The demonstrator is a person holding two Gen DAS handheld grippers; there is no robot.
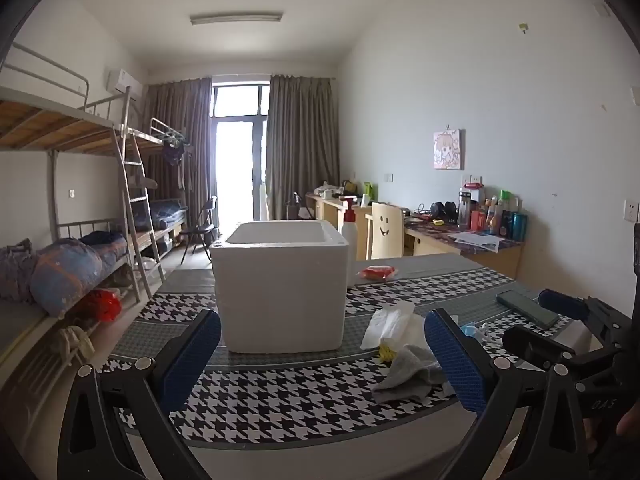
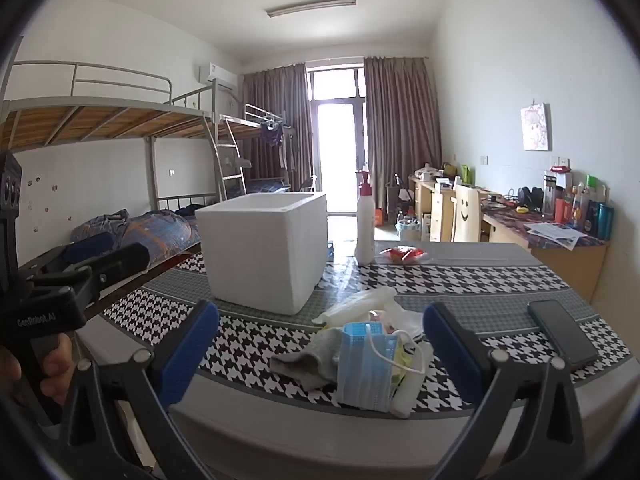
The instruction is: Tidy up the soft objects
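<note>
A white foam box (image 1: 280, 284) stands open-topped on the houndstooth tablecloth; it also shows in the right wrist view (image 2: 262, 248). A pile of soft things lies near the table's front edge: a grey sock (image 1: 408, 376) (image 2: 308, 360), a blue face mask (image 2: 364, 364), white plastic bags (image 1: 394, 322) (image 2: 360, 304) and a small yellow item (image 1: 386, 354). My left gripper (image 1: 324, 360) is open and empty, in front of the box, left of the pile. My right gripper (image 2: 320, 354) is open and empty, its fingers on either side of the pile, apart from it.
A dark phone (image 2: 562, 332) (image 1: 528, 308) lies right of the pile. A white pump bottle (image 2: 366, 228) and a red packet (image 2: 402, 255) stand behind the box. Bunk beds (image 1: 80, 208) are to the left, desks (image 2: 552, 240) along the right wall.
</note>
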